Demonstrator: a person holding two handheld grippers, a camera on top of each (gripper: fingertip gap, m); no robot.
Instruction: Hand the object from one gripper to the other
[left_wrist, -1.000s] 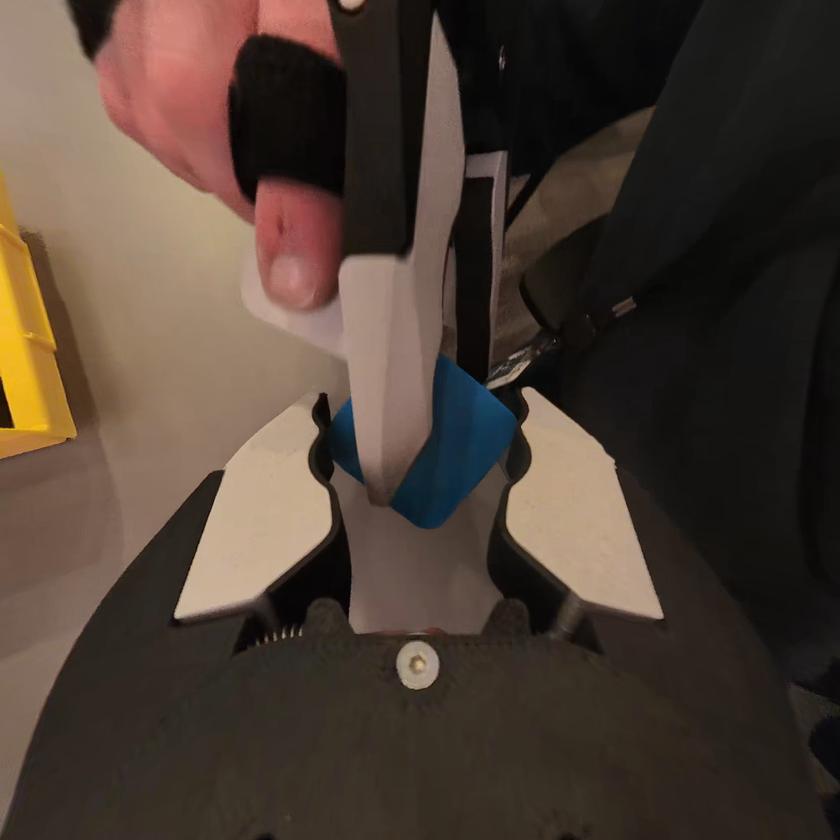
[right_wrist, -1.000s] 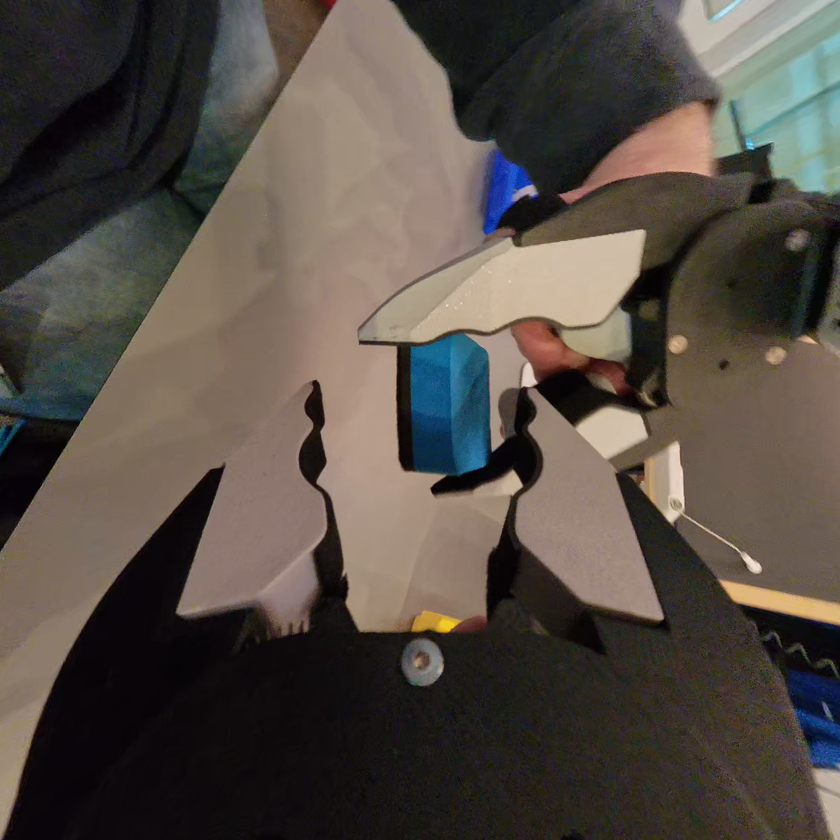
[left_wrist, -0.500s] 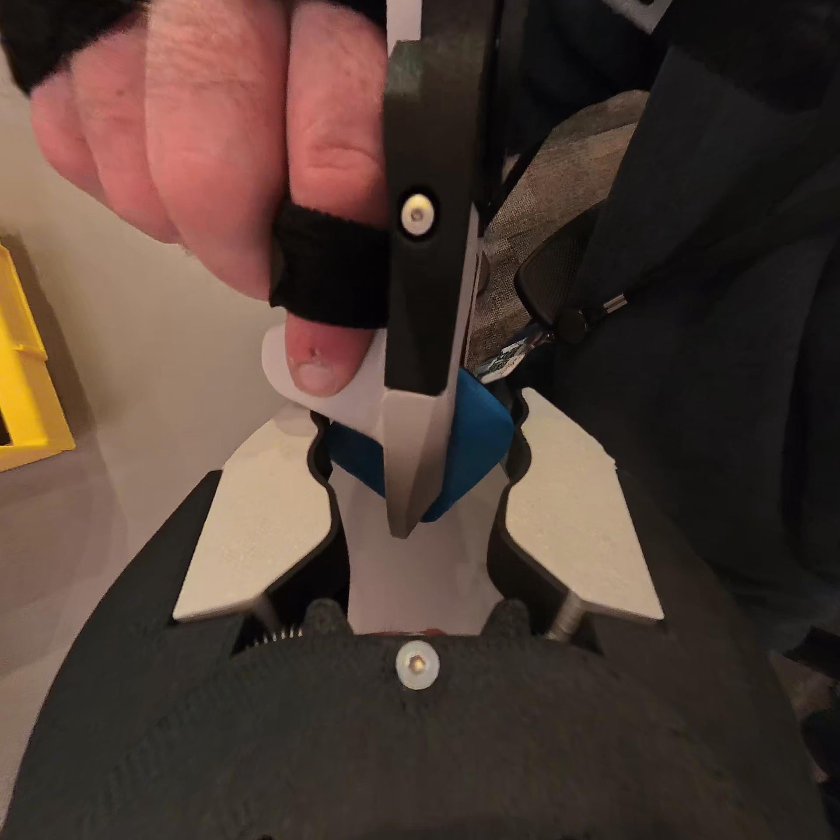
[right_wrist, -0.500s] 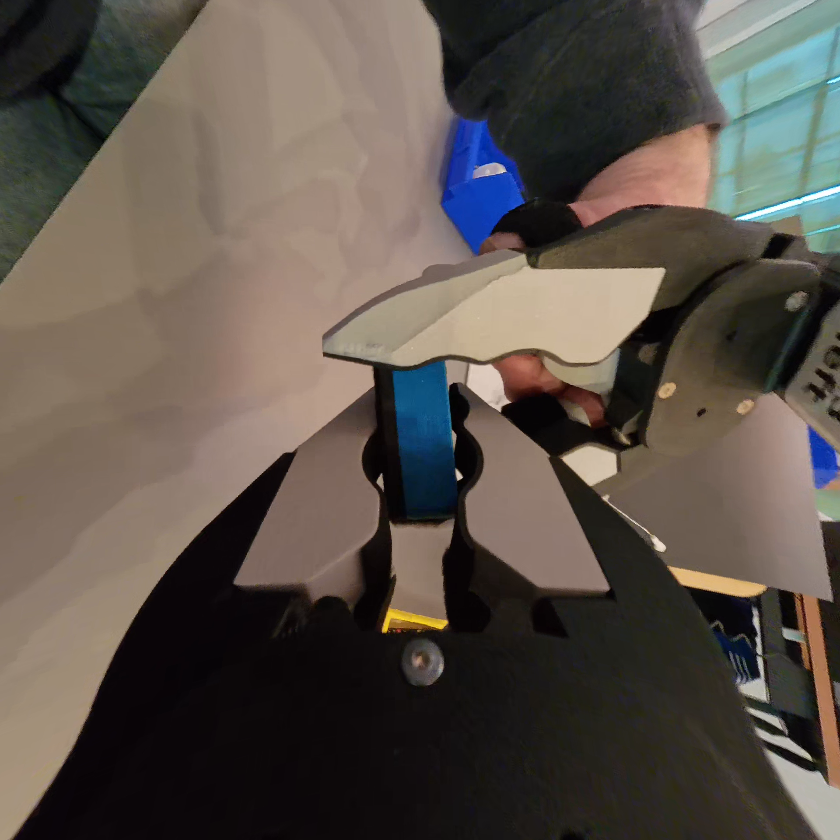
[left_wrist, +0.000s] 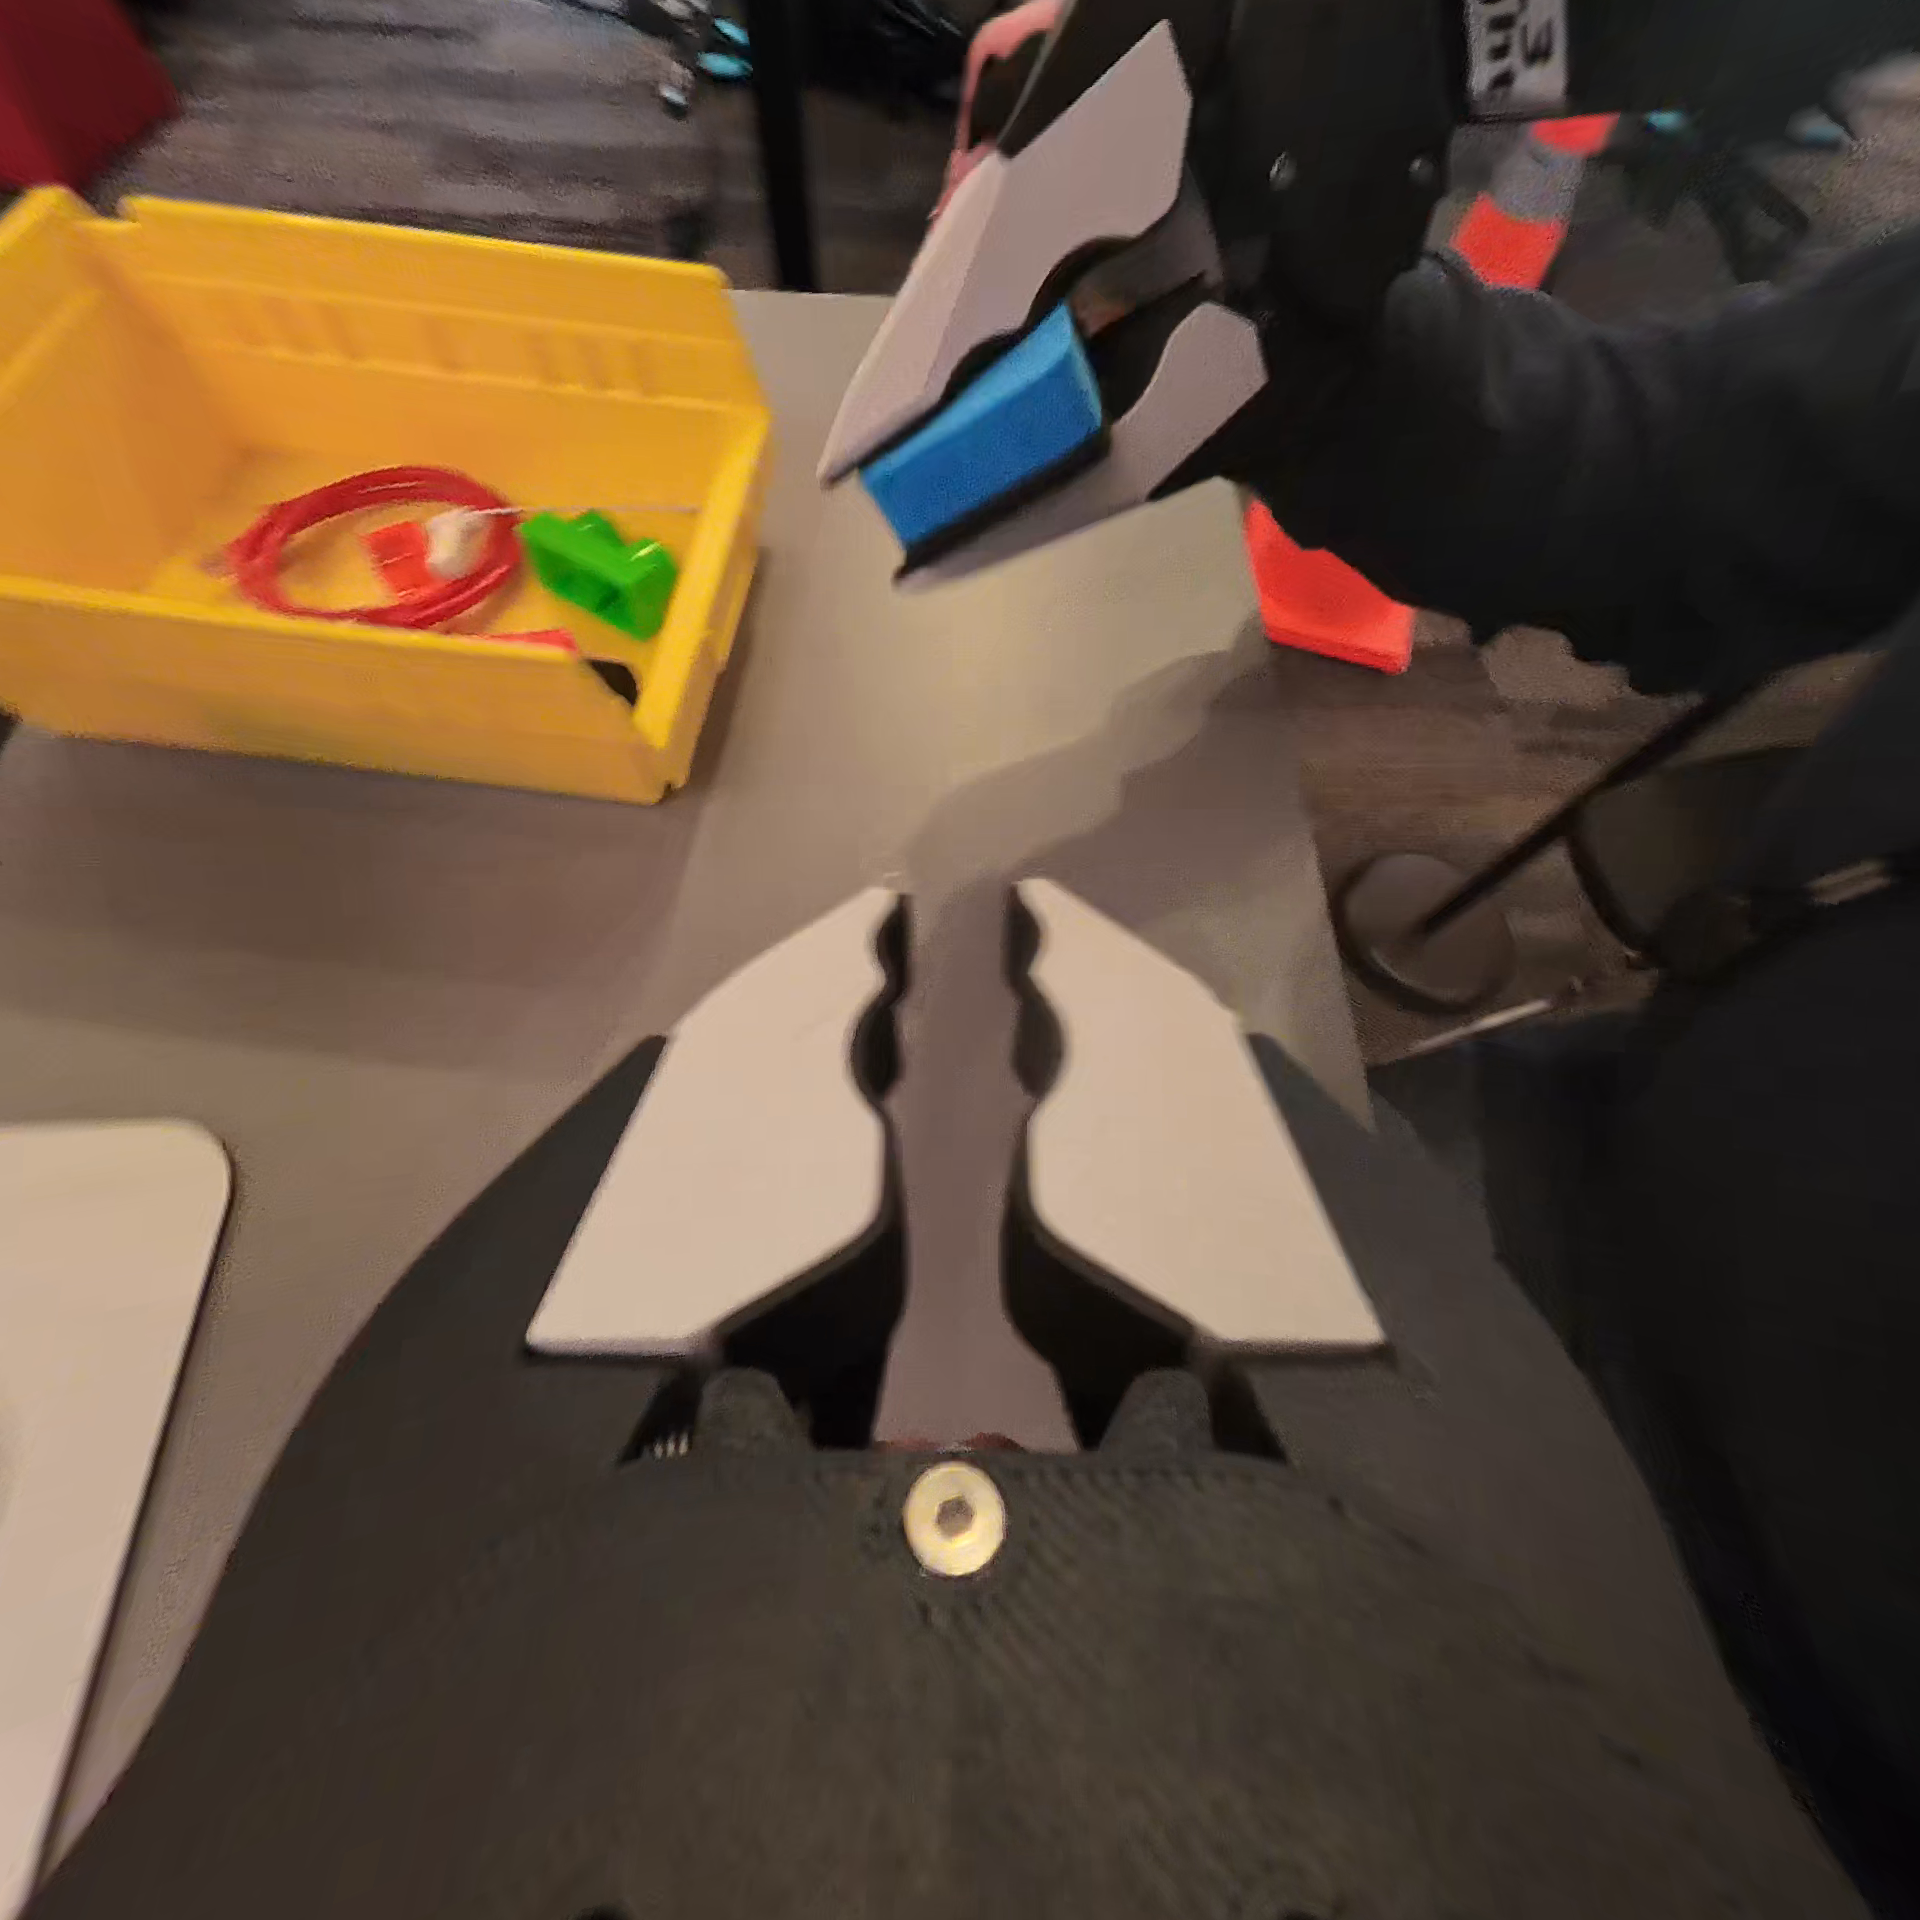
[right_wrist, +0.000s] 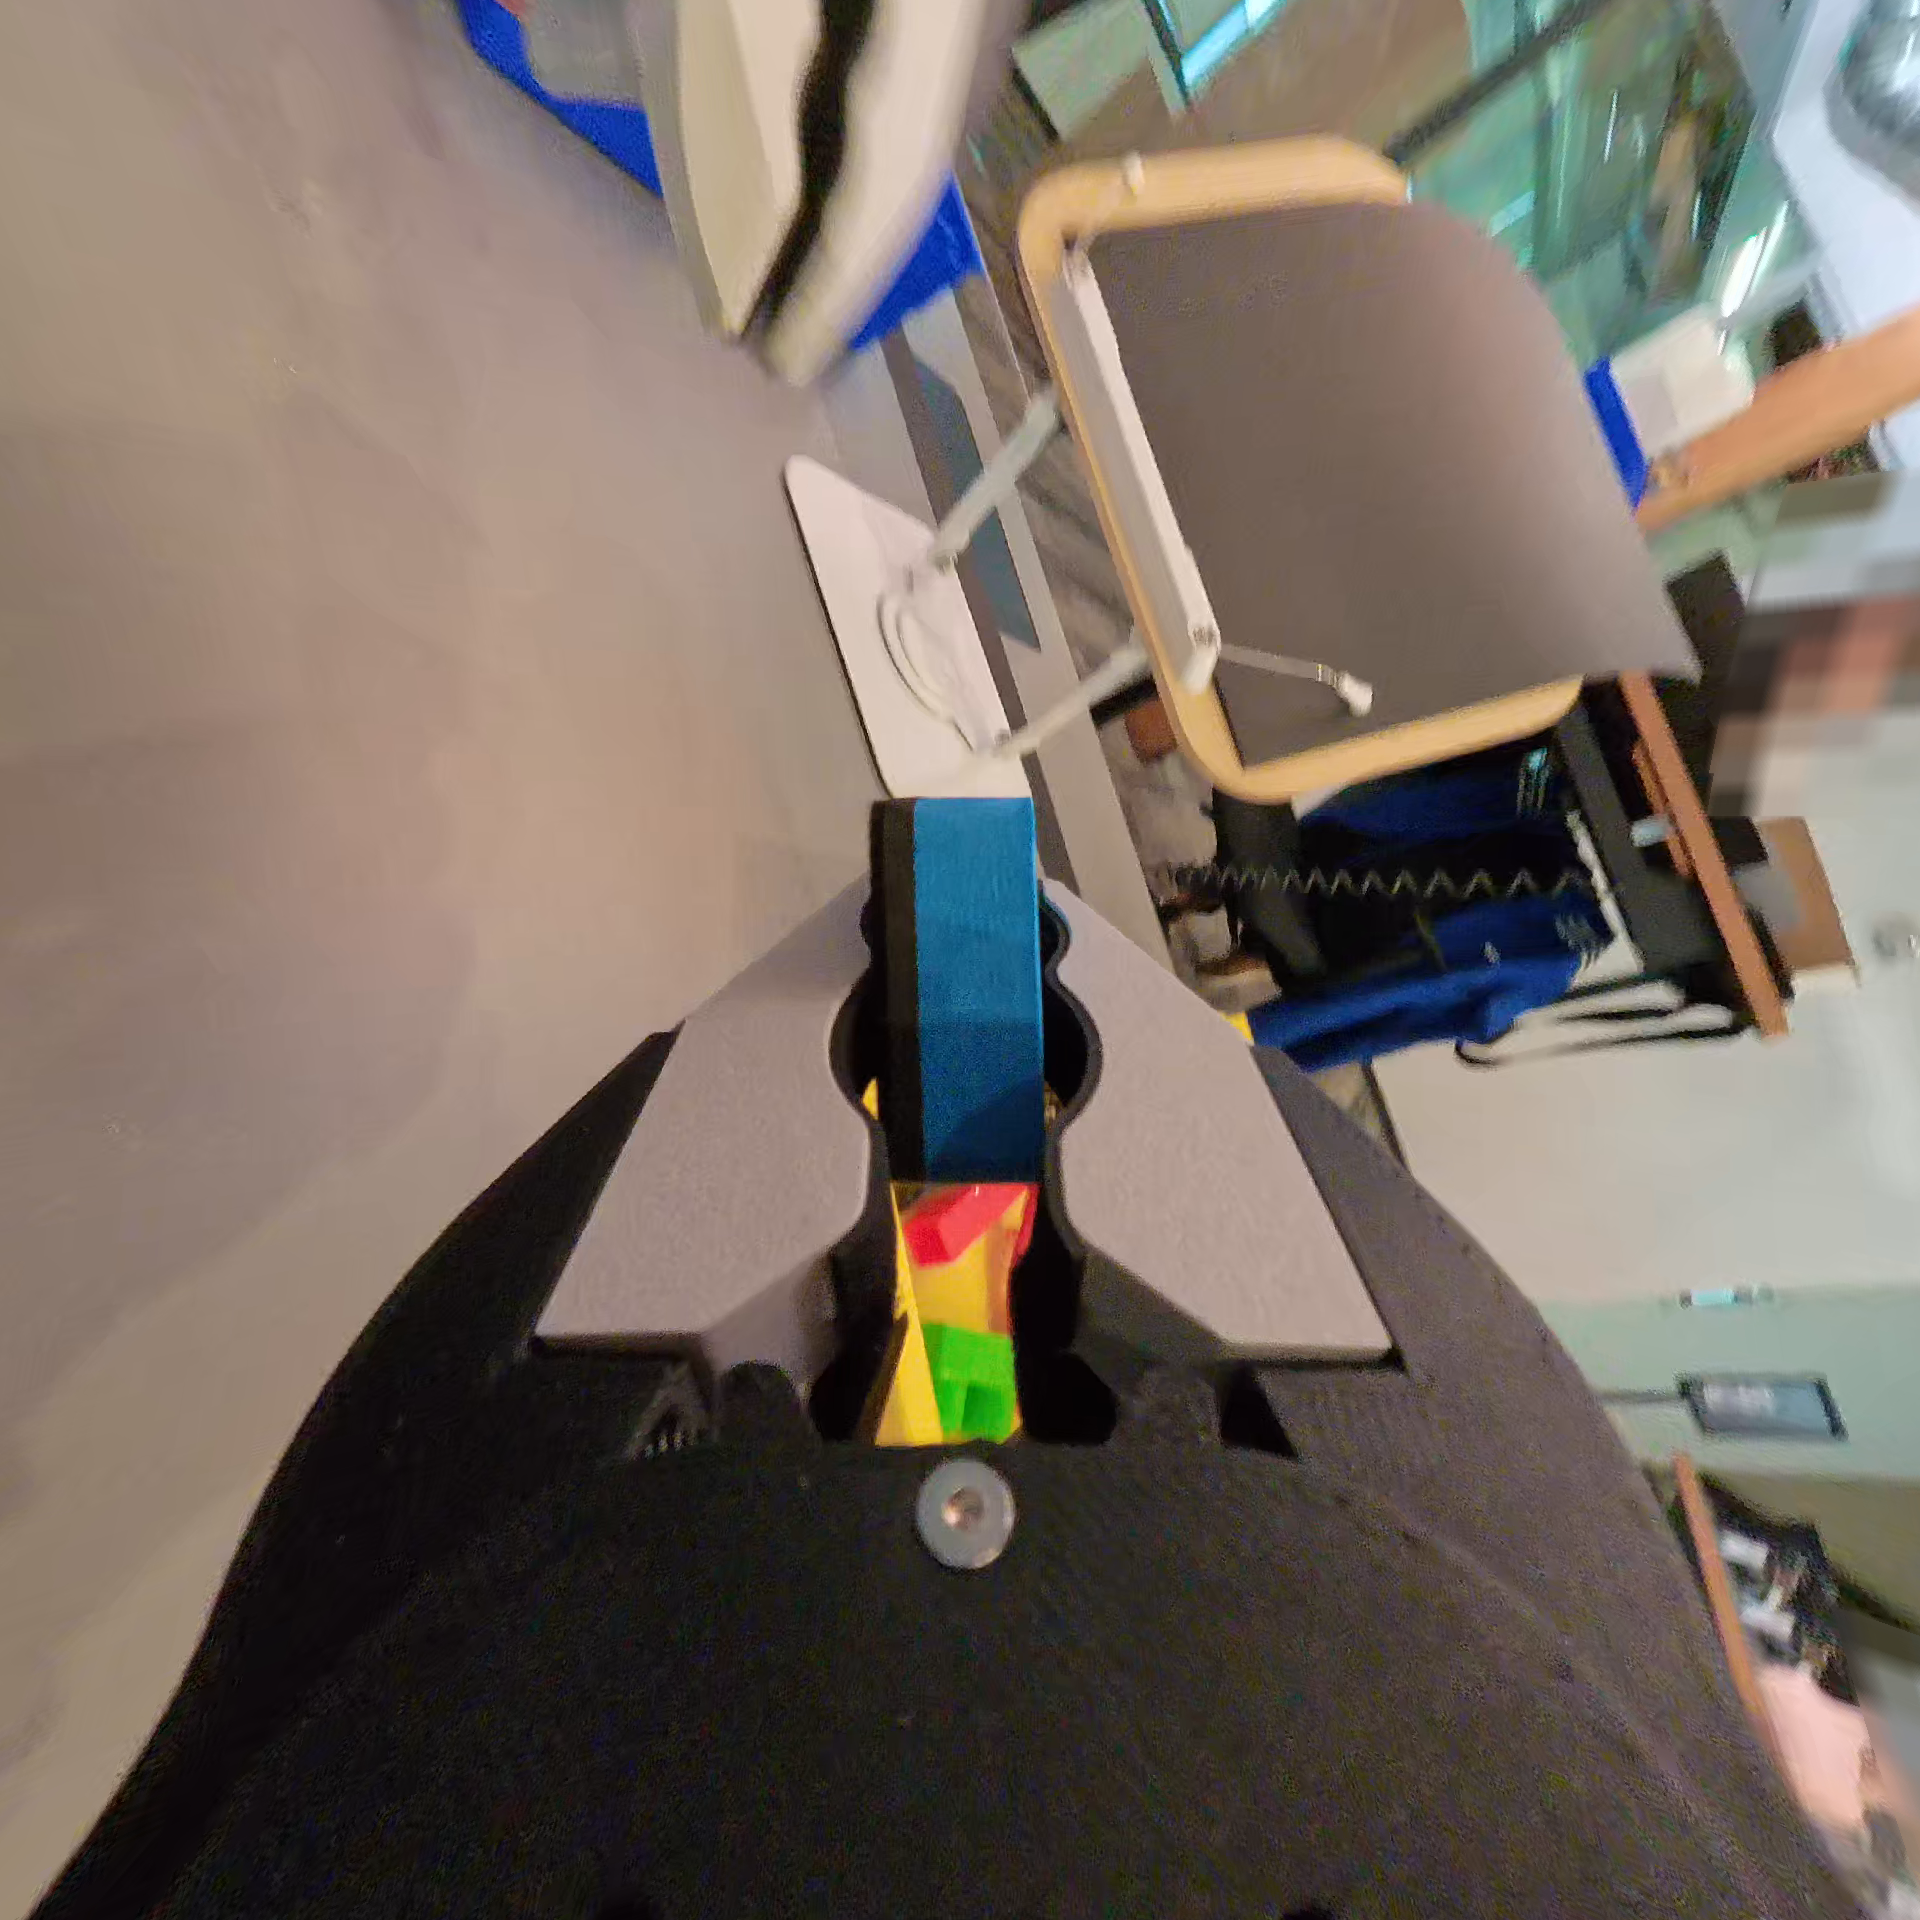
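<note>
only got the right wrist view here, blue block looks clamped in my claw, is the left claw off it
Observer: Yes, the left claw is well apart from the blue block and holds nothing.
Operator: is it shut
Observer: No, its jaws stand slightly apart, with grey table showing between them.
Operator: theres yellow behind my block, what is it
Observer: A yellow bin on the table, holding a red wire coil and a green part.

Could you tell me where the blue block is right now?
The blue block sits clamped in the right gripper, held above the table, right of the yellow bin.
</note>
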